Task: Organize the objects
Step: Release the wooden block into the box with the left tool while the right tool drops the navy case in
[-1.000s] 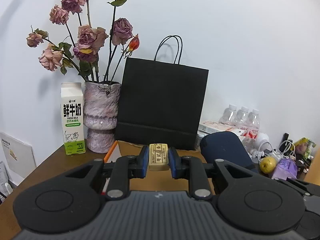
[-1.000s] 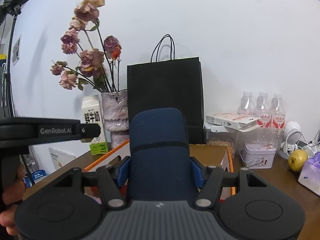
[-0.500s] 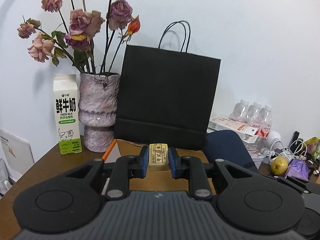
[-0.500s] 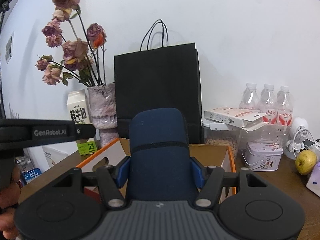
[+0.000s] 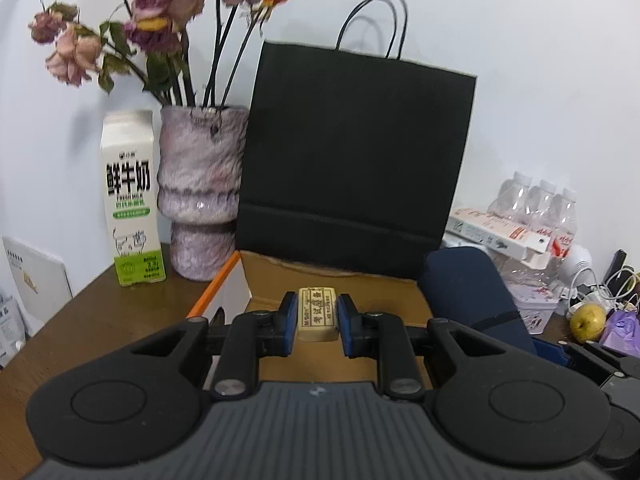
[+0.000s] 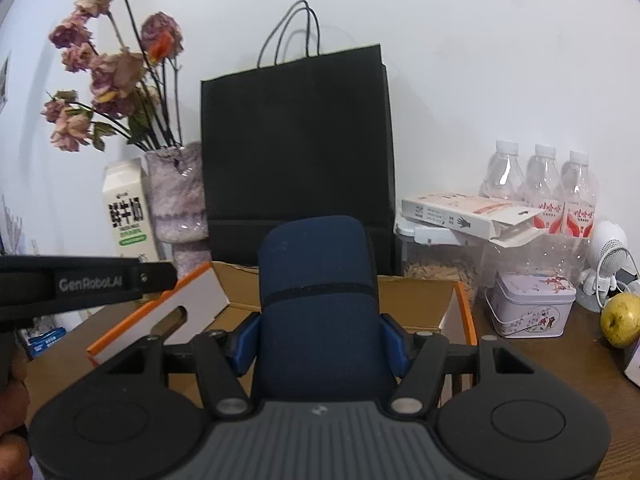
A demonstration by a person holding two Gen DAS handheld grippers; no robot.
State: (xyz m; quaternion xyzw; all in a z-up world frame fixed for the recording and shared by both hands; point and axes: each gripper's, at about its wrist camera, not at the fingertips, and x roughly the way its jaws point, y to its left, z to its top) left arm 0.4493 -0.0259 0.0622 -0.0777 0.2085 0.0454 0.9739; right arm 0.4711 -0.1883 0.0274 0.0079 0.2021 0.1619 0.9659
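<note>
Now we have carried both loads nearer the open cardboard box (image 6: 420,300): left gripper (image 5: 318,322) fingers pinching the small beige eraser block (image 5: 317,314), right gripper (image 6: 318,338) fingers clamping the navy fabric pouch (image 6: 316,296); release comes next.

Left gripper (image 5: 318,316) clamped on a small cream eraser (image 5: 317,314), held above an open cardboard box (image 5: 340,280), black paper bag (image 5: 356,160) behind it, milk carton (image 5: 130,196) beside a vase (image 5: 200,188) of dried roses, dark blue case (image 5: 472,296) at right.

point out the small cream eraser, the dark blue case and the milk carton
small cream eraser (image 5: 317,314), left wrist view, printed top face
dark blue case (image 6: 318,276), right wrist view, middle, near its black band
white-and-green milk carton (image 5: 130,184), left wrist view, front label
</note>
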